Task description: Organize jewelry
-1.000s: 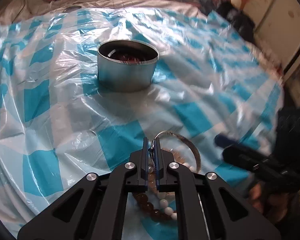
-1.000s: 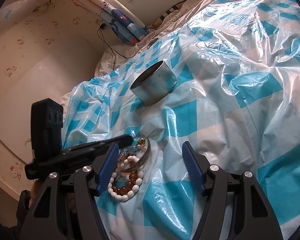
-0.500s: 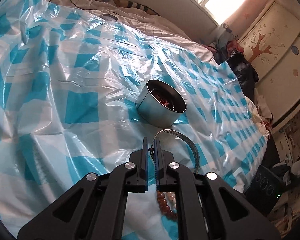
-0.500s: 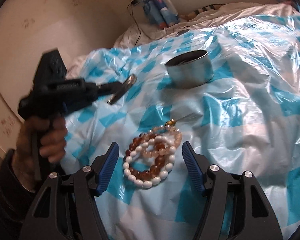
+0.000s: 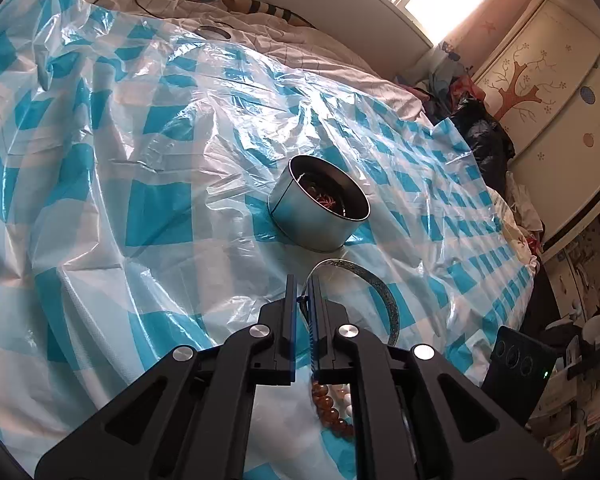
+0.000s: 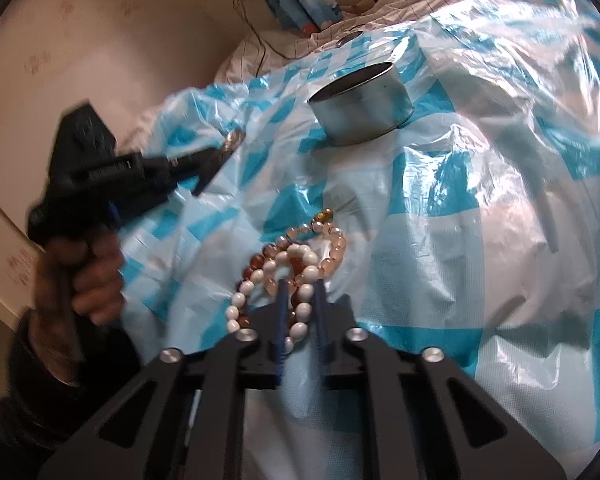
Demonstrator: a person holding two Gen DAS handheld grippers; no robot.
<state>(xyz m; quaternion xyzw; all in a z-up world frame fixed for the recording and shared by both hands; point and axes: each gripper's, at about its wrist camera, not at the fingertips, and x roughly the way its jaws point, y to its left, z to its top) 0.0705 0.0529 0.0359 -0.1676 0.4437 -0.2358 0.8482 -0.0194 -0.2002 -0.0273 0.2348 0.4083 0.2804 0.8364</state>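
My left gripper (image 5: 302, 280) is shut on a thin silver bangle (image 5: 388, 300) that curves off to the right of its fingertips, held above the sheet just short of the round metal tin (image 5: 312, 220). The tin holds reddish jewelry. In the right wrist view the left gripper (image 6: 220, 152) hangs left of the tin (image 6: 364, 120) with the bangle (image 6: 235, 140) at its tip. My right gripper (image 6: 301, 294) is down on a pile of bead bracelets (image 6: 300, 256), its jaws closing tight with white beads (image 6: 305, 292) pinched between the blue pads.
A crinkled blue-and-white checked plastic sheet (image 5: 148, 208) covers the bed. A person's hand (image 6: 88, 276) grips the left tool's handle. A white cupboard (image 5: 540, 92) and clutter stand past the bed's right edge. A small round lid (image 5: 214, 33) lies far back.
The left gripper lifted the bangle off the bead pile and carried it up toward the tin. The right gripper came down over the beads and its jaws went from wide open to closed on them.
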